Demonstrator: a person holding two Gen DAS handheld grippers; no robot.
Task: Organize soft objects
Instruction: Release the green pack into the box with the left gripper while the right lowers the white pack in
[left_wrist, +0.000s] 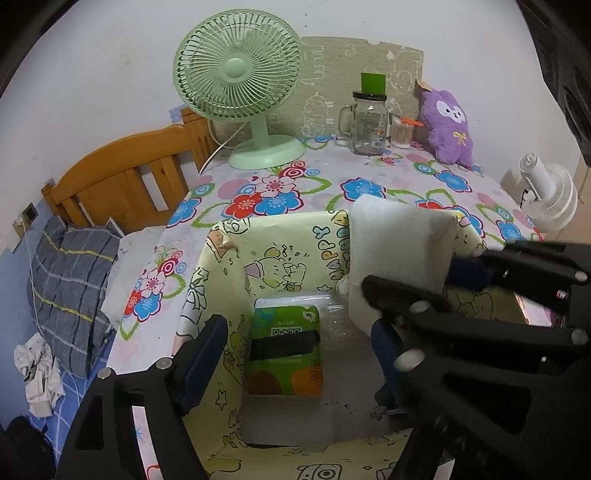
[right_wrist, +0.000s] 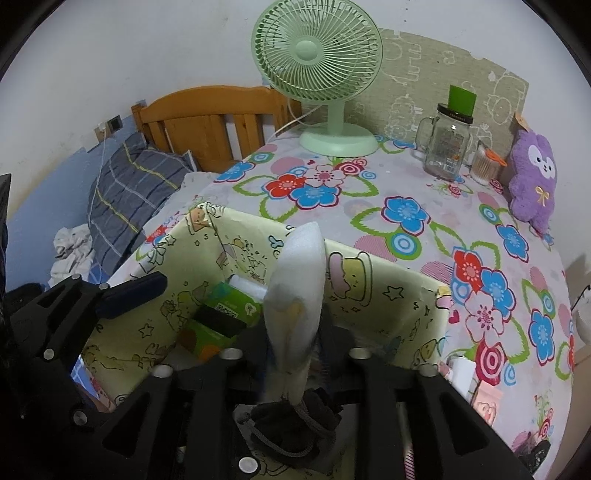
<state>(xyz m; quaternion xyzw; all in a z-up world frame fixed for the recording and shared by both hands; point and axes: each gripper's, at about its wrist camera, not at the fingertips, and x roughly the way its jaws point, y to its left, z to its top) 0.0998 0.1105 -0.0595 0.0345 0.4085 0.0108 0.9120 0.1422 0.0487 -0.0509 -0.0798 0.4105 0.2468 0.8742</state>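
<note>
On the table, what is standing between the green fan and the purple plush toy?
A glass jar with a handle and black lid, then a small cotton swab container beside the purple plush toy. The green fan stands left. Both views show this.

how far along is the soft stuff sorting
Done: a green tissue pack lies inside the yellow cartoon-print box. In hand: the right gripper is shut on a white foam sheet over the box; the left gripper is open. Left: the purple plush toy sits on the table.
</note>
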